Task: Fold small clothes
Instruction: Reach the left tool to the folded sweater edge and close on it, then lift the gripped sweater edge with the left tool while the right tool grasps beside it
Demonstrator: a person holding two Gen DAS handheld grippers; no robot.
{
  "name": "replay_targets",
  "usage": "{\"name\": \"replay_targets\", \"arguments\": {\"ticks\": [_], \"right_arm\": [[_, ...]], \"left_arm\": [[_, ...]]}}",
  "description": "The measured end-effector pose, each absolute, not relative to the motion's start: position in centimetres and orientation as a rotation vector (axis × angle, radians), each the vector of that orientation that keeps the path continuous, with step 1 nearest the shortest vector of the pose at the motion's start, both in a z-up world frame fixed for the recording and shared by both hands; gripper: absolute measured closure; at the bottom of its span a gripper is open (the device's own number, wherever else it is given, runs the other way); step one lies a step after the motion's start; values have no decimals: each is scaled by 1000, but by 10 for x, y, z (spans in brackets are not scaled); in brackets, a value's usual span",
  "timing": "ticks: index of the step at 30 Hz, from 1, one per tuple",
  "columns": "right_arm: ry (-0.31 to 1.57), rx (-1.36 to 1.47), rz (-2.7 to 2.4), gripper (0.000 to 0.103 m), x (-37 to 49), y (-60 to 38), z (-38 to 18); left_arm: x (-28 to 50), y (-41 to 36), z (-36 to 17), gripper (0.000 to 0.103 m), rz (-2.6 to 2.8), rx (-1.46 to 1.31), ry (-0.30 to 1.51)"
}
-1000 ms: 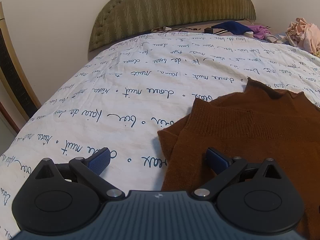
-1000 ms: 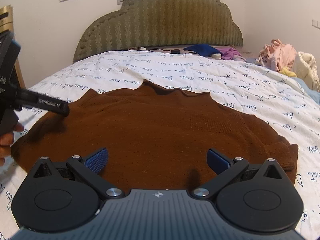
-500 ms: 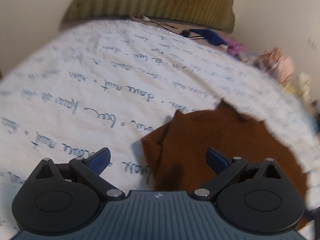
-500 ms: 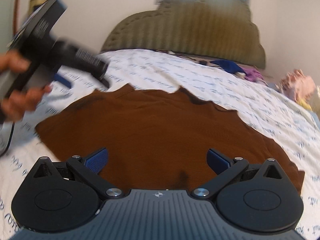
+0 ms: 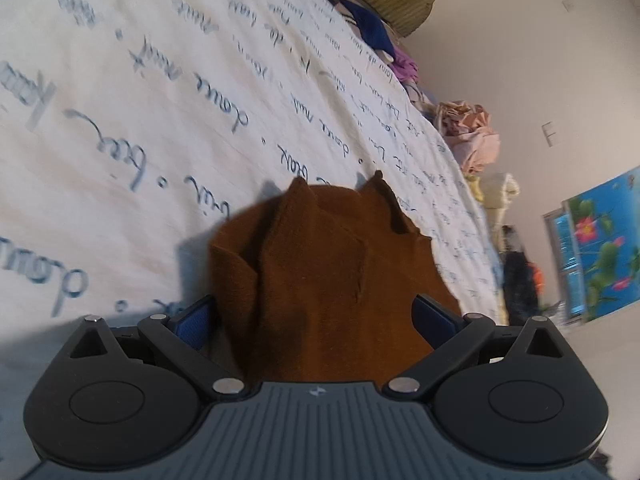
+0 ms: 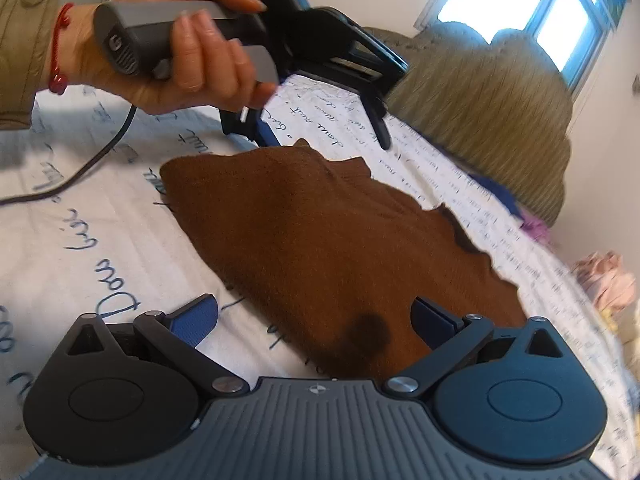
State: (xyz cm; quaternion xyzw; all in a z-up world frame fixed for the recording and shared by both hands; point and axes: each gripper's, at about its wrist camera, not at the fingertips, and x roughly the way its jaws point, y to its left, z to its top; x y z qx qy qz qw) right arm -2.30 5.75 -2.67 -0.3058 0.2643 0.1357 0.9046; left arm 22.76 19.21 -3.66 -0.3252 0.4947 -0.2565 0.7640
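1. While my left gripper (image 5: pixel 314 316) hangs over the bed (image 5: pixel 120 120), its jaws spread wide, the brown sweater (image 5: pixel 320 272) lies flat between them, nothing pinched.
2. My right gripper (image 6: pixel 314 318), jaws equally apart, faces the sweater's near edge.
3. My left hand (image 6: pixel 176 44) grips its handle, tilted above the sweater's far corner.

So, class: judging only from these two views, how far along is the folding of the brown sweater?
Done: the brown sweater lies spread on the bedsheet, one side edge already turned over. In hand: nothing is gripped. The left tool and the right tool are both open over the sweater. Left: the main folds. The pink clothes at the bed's edge look unfolded.
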Motion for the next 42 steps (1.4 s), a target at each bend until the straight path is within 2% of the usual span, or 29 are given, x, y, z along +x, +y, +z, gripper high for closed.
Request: {"name": "replay_targets", "arguments": {"ticks": [7, 9, 10, 11, 12, 14, 17, 20, 23, 42], "right_arm": [[451, -764, 198, 5, -8, 90, -40], [431, -782, 190, 12, -4, 98, -43], [427, -781, 195, 20, -3, 101, -44], [428, -778, 203, 32, -1, 102, -45], [432, -776, 215, 38, 0, 104, -47], [436, -785, 239, 63, 1, 108, -49], [430, -804, 259, 78, -3, 111, -53], [429, -792, 271, 88, -6, 109, -52], [426, -737, 287, 91, -3, 100, -44], [365, -281, 266, 92, -21, -6, 31]], "left_arm": [[249, 173, -46, 2, -608, -717, 1086], [253, 167, -46, 2, -615, -707, 1080], [253, 165, -45, 3, -613, -694, 1078], [254, 163, -44, 10, -607, -677, 1076], [254, 162, -42, 17, -594, -652, 1075], [255, 160, -41, 66, -542, -601, 1101], [259, 167, -48, 90, -488, -626, 1141], [255, 171, -46, 92, -463, -637, 1128], [247, 161, -32, 93, -427, -566, 1097], [208, 86, 68, 93, -354, -394, 966]]}}
